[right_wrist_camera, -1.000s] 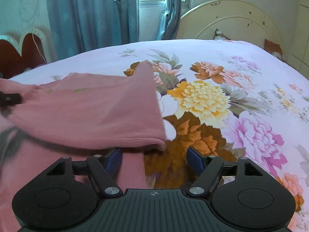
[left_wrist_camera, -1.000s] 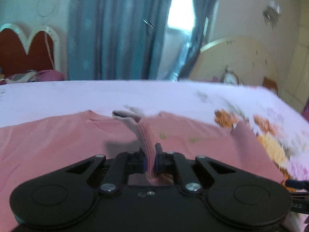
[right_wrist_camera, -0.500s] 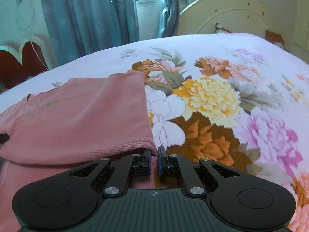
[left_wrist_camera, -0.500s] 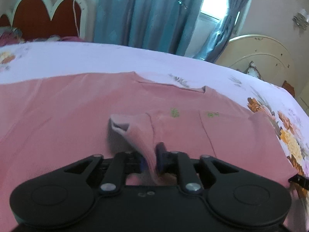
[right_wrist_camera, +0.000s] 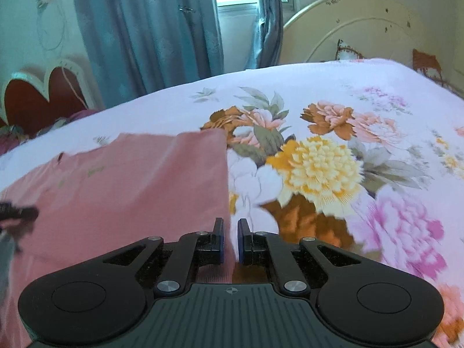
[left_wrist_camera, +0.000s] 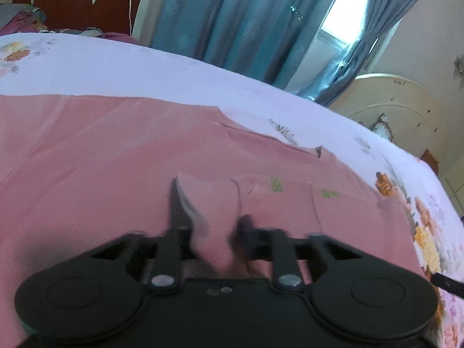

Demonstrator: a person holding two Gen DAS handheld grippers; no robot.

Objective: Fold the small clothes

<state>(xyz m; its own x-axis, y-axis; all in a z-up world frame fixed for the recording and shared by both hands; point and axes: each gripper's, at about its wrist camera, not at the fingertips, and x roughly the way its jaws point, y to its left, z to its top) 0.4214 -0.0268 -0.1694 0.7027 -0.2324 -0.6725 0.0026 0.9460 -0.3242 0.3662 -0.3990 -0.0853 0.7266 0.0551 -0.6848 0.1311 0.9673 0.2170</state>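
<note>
A pink garment point(left_wrist_camera: 101, 156) lies spread on the flowered bed sheet point(right_wrist_camera: 319, 92), its neckline toward the curtains. In the left wrist view a folded-over sleeve end point(left_wrist_camera: 208, 203) rests on the garment's body. My left gripper point(left_wrist_camera: 211, 229) is low over it, blurred; its jaws stand apart on either side of the fold and are closing. In the right wrist view the garment's folded right edge point(right_wrist_camera: 214, 174) runs straight down into my right gripper point(right_wrist_camera: 230, 237), which is shut on that edge. The left gripper's tip point(right_wrist_camera: 20, 211) shows at the far left.
Blue curtains point(right_wrist_camera: 150, 29) and a window stand beyond the bed. A cream headboard point(right_wrist_camera: 362, 23) rises at the right, a red and white one point(left_wrist_camera: 72, 0) at the left. Bare flowered sheet point(right_wrist_camera: 377, 174) spreads to the right of the garment.
The left gripper carried the sleeve end down onto the garment and its jaws have spread. The right gripper went from wide open to shut at the garment's right edge.
</note>
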